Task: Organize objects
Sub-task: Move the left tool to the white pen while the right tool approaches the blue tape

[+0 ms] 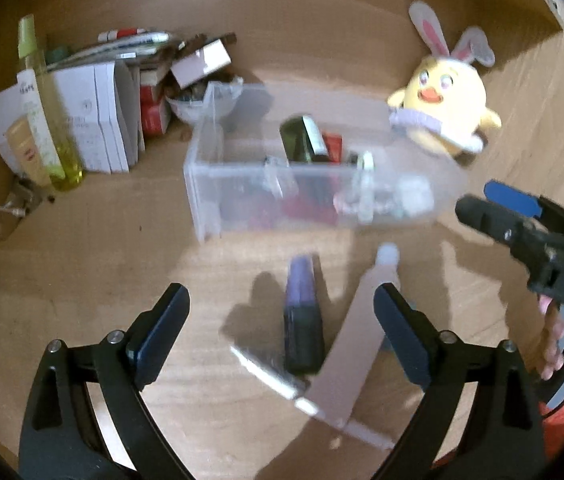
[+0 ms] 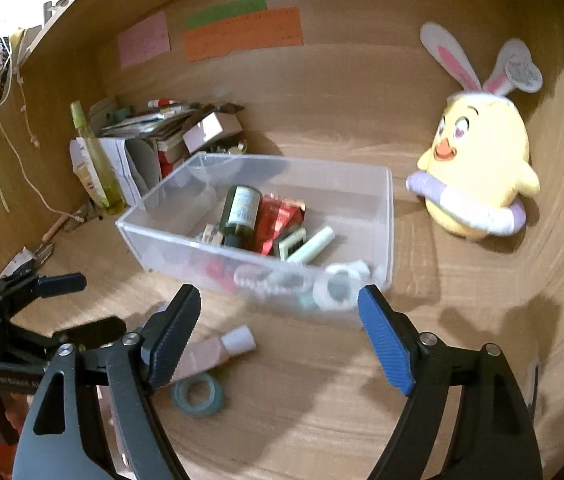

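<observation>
**Desk lot: loose items and clear box**

Left gripper: jaws stood wide apart, holding nothing, above the wooden desk. Between its fingers lay a dark purple-topped bottle, a pink tube with a white cap, and a flat silvery strip; all blurred.

Right gripper: jaws likewise spread and empty. Near its left finger lay the pink tube and a roll of grey-green tape.

Just beyond: a clear plastic box, on the desk, apart from the loose items. Contents: a dark green bottle, a red packet, a pale green stick, white rings against the near wall.

Right of the box: a yellow chick plush with rabbit ears.

Far left corner: a tall yellow-green bottle, white booklets, a small cardboard box. On the back panel: paper notes.
</observation>
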A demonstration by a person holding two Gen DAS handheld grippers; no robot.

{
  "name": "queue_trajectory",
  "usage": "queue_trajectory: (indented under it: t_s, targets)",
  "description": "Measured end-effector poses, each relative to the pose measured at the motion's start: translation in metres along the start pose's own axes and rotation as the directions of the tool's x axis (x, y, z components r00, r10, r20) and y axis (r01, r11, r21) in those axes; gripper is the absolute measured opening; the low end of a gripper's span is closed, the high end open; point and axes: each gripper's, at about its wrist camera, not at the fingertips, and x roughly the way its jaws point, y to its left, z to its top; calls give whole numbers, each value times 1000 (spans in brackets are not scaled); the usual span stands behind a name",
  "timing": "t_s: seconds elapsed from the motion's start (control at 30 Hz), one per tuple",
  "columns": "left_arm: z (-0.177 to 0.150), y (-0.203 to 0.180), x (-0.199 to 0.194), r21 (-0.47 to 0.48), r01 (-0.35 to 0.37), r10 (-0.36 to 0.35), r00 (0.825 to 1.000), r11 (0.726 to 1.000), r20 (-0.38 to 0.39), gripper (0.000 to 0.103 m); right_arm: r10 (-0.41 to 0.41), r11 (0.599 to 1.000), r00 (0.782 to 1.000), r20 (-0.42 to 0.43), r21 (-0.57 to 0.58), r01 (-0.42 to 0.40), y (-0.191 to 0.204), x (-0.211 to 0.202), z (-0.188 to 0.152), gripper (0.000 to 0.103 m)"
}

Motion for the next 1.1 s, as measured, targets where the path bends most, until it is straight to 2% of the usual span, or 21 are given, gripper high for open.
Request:
queue_trajectory:
  t_s: [0.27,0.57,0.73,0.8,0.87,0.93,1.1]
  targets:
    - [-38,-2,-7,22,-13,14,999,1000,-50,94,26,999,998,-59,38,-24,-2,1,-28,79]
    - [-53,-17,4,91,-40,48,995,995,-84,94,53,997,992,-117,59,-46,2,6,-47,79]
    - [-58,-7,10,69,-52,59,993,996,-99,94,79,997,986,-143,23,-77,17,11,-56,79]
    - [-60,1,8,42,-39,43,995,998,-94,94,110,994,980,-164,-2,-111,25,15,-59,79]
    - [-62,5,6,36,-50,53,994,998,-93,93,128,990,974,-186,-30,-136,32,19,-62,79]
    - [-66,7,4,54,-77,81,993,996,-88,87,126,989,972,-199,-57,-140,37,22,-63,79]
    - [-71,14,-2,77,-86,93,992,993,-86,78,90,989,970,-226,-96,-114,45,34,-67,79]
